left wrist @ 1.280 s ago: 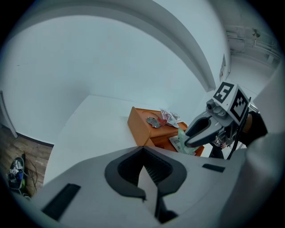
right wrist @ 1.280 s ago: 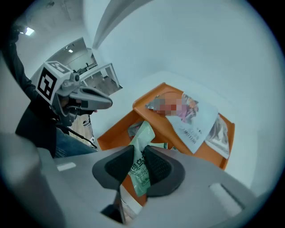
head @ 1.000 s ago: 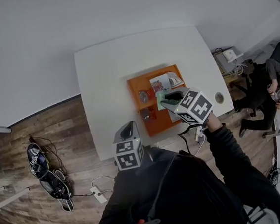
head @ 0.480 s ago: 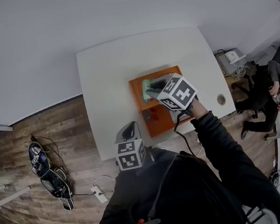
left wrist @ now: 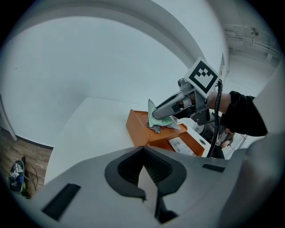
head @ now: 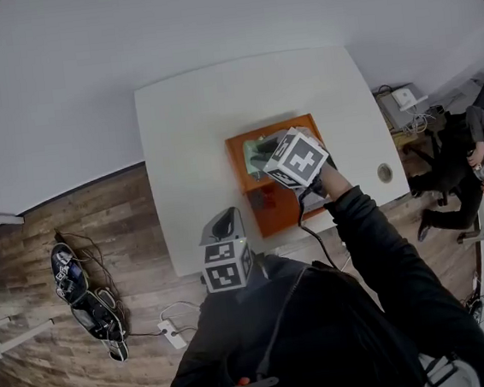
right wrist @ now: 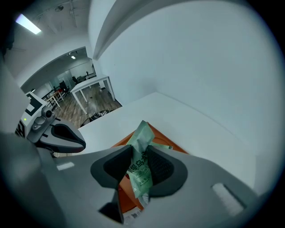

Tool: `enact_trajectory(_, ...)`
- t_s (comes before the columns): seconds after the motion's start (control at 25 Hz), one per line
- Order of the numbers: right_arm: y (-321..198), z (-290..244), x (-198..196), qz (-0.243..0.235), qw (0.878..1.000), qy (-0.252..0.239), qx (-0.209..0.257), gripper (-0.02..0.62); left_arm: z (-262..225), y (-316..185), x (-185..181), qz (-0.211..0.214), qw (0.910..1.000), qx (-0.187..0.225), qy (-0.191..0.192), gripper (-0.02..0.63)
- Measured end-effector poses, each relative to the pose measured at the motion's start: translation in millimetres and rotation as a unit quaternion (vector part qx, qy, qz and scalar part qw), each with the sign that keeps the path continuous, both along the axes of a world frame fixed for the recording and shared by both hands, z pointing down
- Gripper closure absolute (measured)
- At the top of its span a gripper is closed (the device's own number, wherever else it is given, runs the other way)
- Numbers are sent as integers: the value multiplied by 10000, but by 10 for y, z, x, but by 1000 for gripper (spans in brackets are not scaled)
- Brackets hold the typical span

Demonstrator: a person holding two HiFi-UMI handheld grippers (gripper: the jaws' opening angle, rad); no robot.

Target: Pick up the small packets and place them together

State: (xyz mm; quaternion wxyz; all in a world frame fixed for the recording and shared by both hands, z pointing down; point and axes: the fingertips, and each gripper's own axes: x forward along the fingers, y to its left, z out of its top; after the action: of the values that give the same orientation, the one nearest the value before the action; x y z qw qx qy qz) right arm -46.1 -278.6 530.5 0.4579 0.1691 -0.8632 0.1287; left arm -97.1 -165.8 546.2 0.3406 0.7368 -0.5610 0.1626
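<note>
Right gripper (right wrist: 140, 151) over tray (head: 240, 158), centre frame: jaws just been opening, pads touching green packet (right wrist: 140, 173). Release low, beside other packets (left wrist: 180, 144). Left gripper (left wrist: 142, 149) together, empty.

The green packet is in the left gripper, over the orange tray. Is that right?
Not quite. The green packet sits between the jaws of the right gripper, not the left gripper, which holds nothing. The right gripper view shows it, and those jaws have just been opening. It is over the orange tray.
</note>
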Motion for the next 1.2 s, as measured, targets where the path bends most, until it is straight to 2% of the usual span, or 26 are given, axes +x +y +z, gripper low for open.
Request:
enact_trajectory(0.08,14,-15,-25,-64,9999,-94,13,452,-14,-7,-1,15,10000,11,-15,607)
enact_trajectory(0.12,17,-35,-38,-100,9998,-161,14,410,-32,-23,0,9,10000,35,-13,607)
enact_trajectory(0.4,-49,-165,-7,-38,9991,-340,255,410,-32,-55,54,102,9999,50,-9,607)
enact_trajectory(0.68,-155,-673,127,412,9909,-1007,787,411,-135,-106,114,190,9997,149,24,607)
enact_trajectory(0.84,-117,-1038,254,784,9775,-1683,1002,428,-329,-203,148,202,9990,383,143,607)
enact_trajectory(1.0,-60,-1372,423,1303,9560,-2274,1319,449,-662,-377,259,299,9962,784,237,607)
enact_trajectory(1.12,-29,-1612,522,1627,9343,-2616,1795,559,-910,-506,362,360,9931,1066,325,607)
enact_trajectory(1.2,12,-1732,560,1774,9227,-2790,1982,584,-1080,-581,432,417,9905,1260,355,607)
